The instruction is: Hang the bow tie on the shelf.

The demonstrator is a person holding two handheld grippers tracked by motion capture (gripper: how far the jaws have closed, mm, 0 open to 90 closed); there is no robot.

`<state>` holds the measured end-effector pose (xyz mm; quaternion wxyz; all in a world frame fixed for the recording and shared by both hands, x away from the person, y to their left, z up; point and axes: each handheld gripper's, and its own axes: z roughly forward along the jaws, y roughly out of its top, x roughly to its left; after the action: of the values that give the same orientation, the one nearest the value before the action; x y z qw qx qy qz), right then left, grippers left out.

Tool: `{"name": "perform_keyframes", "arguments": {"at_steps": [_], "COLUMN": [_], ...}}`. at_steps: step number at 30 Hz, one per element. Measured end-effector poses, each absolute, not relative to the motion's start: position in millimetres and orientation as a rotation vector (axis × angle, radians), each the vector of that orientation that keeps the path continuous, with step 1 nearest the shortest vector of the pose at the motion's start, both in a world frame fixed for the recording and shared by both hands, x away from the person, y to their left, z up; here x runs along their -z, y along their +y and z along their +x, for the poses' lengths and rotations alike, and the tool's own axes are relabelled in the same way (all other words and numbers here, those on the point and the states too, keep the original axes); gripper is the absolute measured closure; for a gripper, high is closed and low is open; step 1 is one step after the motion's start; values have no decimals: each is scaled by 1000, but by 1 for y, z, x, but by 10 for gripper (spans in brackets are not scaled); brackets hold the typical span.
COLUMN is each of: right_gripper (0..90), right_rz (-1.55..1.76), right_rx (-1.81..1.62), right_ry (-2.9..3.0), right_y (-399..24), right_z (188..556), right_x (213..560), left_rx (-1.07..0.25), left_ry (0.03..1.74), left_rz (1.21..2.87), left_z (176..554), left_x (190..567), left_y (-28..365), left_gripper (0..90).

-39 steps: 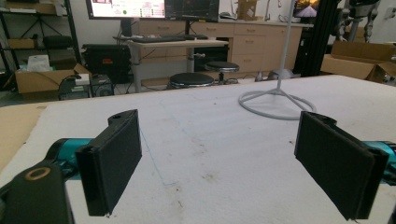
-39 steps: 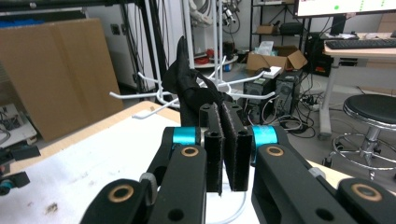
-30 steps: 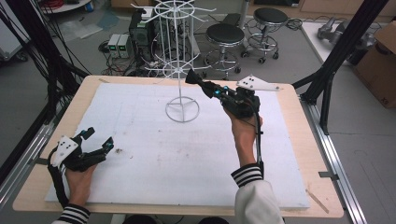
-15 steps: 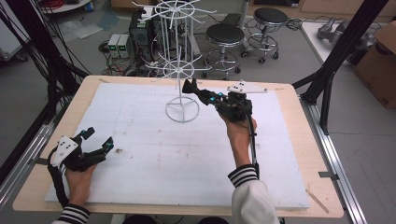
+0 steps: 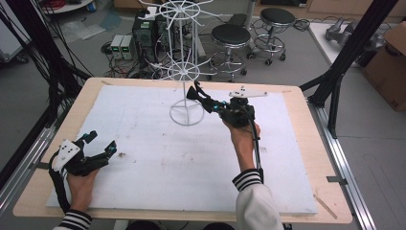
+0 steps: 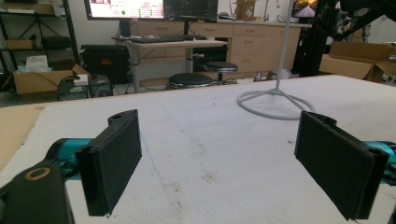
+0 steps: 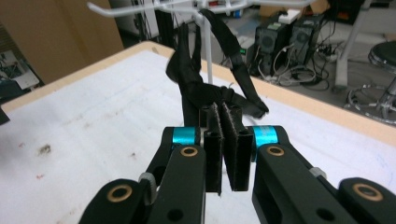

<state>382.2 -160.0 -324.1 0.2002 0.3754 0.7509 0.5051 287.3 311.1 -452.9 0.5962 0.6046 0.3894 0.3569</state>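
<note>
While pinched in the right tongs, a black strap hangs ahead.

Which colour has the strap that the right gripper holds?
The strap is black, clearest in the right gripper view.

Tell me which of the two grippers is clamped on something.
The right gripper, shut on a black strap beside the white wire rack. The left gripper stands open, holding nothing.

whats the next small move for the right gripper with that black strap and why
Probably ease the right gripper forward and up so the black strap loops over a hook of the white wire rack: the jaws are shut on the strap right by the rack's pole.
</note>
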Motion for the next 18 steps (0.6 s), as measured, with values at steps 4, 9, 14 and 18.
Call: {"name": "perform_keyframes", "arguments": {"at_steps": [4,9,14,18], "right_gripper": [866,850,755,633], "right_rz": [1048,1046,1037,1021], "right_rx": [-1406,-1351,-1335,-1313], "right_ry": [2104,2131,2133,2116], "right_y": [-159,-156,-154,-154], "right_z": [383,384,382,379], "right_x": [325,327,327,330], "left_rx": [-828,-827,-828,-827], "left_ry": [906,905,901,901], "left_rz": [1402,1401,1403,1401], "left_z": [287,287,287,287], "left_x": [453,453,453,453], "left_y": [311,311,311,312], "left_gripper": [150,150,150,150]}}
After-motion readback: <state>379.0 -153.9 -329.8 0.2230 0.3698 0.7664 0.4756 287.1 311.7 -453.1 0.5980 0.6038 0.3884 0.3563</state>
